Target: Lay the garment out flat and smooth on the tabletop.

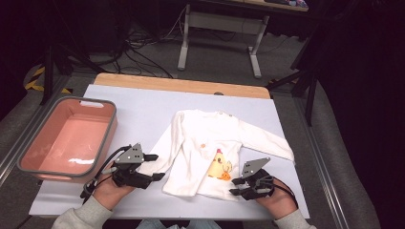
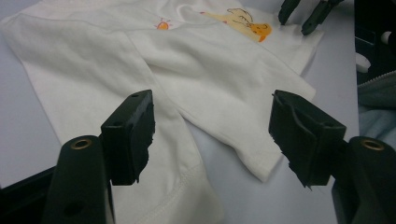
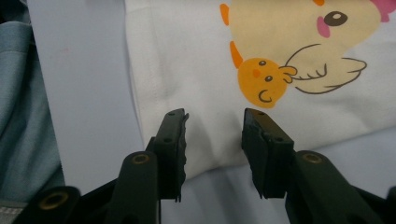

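Left gripper (image 1: 154, 167) jaws wide over the sleeve (image 2: 177, 154); right gripper (image 1: 237, 186) narrower, empty, at shirt (image 1: 210, 143) hem. Shirt flat mid-table. Looks like pre-grasp for folding; next: lower, pinch cloth w/ both.

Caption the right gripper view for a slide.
Right gripper, jaws open, poised over the hem of a white child's shirt just below its chick print, on a pale table.

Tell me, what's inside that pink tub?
The pink tub looks empty: bare pink floor with a glare spot. Its near wall hides a strip of the floor.
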